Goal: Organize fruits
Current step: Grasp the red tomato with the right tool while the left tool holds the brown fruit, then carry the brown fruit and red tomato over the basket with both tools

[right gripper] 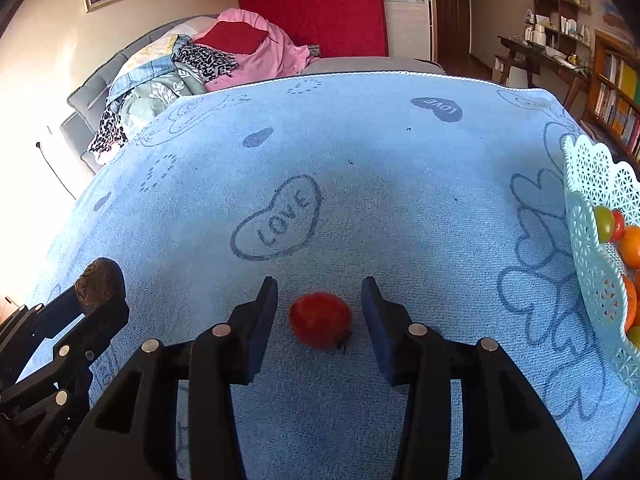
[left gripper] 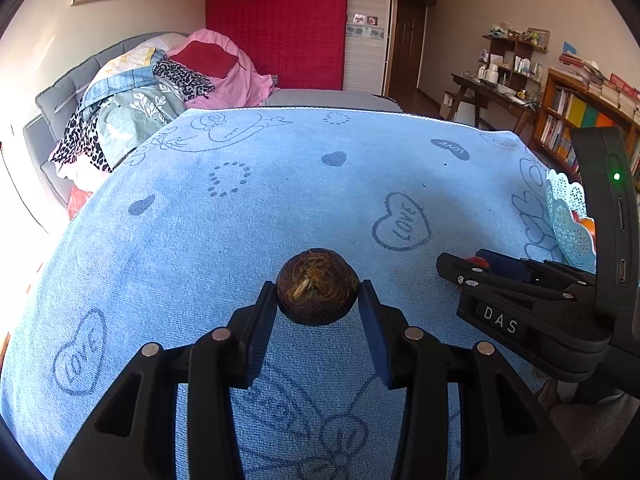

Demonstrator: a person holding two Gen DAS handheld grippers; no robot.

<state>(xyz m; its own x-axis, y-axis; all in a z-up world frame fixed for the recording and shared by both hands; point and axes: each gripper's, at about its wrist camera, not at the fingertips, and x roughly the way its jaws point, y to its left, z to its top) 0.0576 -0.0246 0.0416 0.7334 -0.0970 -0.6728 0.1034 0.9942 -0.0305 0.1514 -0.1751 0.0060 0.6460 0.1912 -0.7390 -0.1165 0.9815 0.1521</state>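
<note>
A dark brown round fruit (left gripper: 317, 292) sits between the pads of my left gripper (left gripper: 318, 300), which is shut on it just above the blue towel (left gripper: 280, 208). The same fruit (right gripper: 98, 282) shows in the right wrist view, held in the left gripper. A small red tomato (right gripper: 320, 319) lies on the towel between the open jaws of my right gripper (right gripper: 319, 300), with gaps on both sides. The right gripper (left gripper: 464, 268) also shows in the left wrist view. A pale blue lattice basket (right gripper: 592, 248) at the right edge holds several orange, green and red fruits.
The blue towel (right gripper: 360, 160) with "LOVE" hearts covers the table. The basket (left gripper: 568, 216) stands at its right edge. Behind are a bed with piled clothes (left gripper: 160, 92), a red mattress (left gripper: 276, 24), a desk and bookshelves (left gripper: 580, 112).
</note>
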